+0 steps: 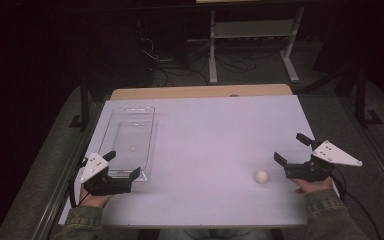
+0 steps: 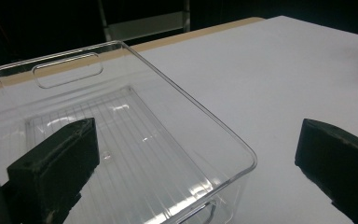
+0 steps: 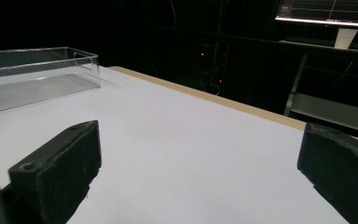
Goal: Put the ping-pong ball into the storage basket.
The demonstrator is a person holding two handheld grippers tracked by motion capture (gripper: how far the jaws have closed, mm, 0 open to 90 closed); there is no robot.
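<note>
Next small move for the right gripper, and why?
Probably slide the right gripper toward the white ball to bracket it: its jaws stand open and empty, the ball lies loose on the table just beside it, and the clear bin holds nothing.

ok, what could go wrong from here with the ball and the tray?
The small white round ball lies loose on the smooth white table, near its front edge; a nudge from the right gripper, jaws open, could roll it off. The clear plastic tray is hard to see, so the left gripper, open at its near end, may bump it.
</note>
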